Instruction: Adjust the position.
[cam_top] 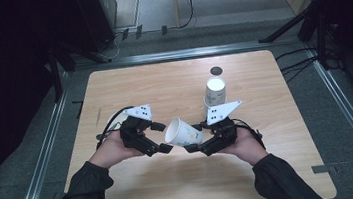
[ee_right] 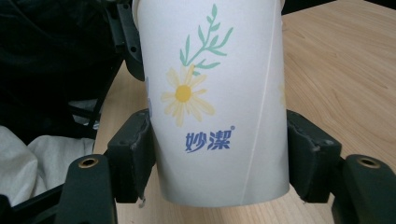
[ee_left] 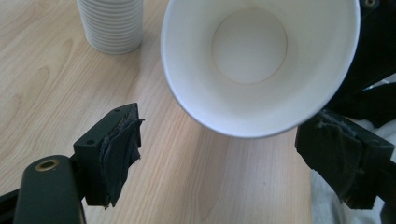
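Observation:
A white paper cup (cam_top: 183, 132) printed with a daisy and blue lettering lies on its side in the air above the wooden table (cam_top: 127, 85). My right gripper (cam_top: 195, 138) is shut on its lower body; in the right gripper view both pads press the cup (ee_right: 215, 102) at the right gripper (ee_right: 219, 158). The cup's open mouth (ee_left: 252, 51) faces my left gripper (ee_left: 233, 158), which stands open, its pads (ee_left: 119, 156) spread just short of the rim. In the high view the left gripper (cam_top: 162, 138) is at the cup's left.
A tall stack of matching cups (cam_top: 214, 92) stands upright behind the right gripper, also seen as the stack (ee_left: 112, 25). A dark round grommet (cam_top: 216, 70) sits near the table's far edge. Stand legs and cables lie on the floor around the table.

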The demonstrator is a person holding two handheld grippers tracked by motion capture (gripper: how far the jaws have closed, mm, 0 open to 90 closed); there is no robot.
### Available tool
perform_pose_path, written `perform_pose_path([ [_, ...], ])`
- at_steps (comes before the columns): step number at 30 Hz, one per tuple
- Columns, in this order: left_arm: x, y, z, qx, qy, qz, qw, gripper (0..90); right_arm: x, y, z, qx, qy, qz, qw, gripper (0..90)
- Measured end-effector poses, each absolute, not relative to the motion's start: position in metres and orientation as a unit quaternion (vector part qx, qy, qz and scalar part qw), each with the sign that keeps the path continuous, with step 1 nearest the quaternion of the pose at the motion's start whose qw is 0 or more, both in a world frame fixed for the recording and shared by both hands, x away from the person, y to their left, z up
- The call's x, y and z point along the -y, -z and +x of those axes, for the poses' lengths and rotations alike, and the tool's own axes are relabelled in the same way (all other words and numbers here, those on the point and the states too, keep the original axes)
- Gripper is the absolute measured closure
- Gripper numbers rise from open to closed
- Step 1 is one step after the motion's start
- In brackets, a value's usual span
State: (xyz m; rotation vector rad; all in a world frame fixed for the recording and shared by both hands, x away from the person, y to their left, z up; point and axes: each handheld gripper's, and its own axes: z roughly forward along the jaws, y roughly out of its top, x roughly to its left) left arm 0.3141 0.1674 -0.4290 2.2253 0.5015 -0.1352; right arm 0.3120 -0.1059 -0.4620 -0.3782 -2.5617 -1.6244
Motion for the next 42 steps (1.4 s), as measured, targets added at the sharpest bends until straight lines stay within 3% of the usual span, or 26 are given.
perform_pose_path([
  [22, -0.157, 0.43, 0.312, -0.198, 0.073, 0.86, 0.465, 15.1, 0.097, 0.468, 0.311, 0.836, 0.532, -0.117, 0.064, 33.1],
  [42, -0.158, 0.43, 0.311, -0.198, 0.072, 0.855, 0.473, 23.3, 0.095, 0.469, 0.311, 0.833, 0.536, -0.118, 0.073, 33.2],
])
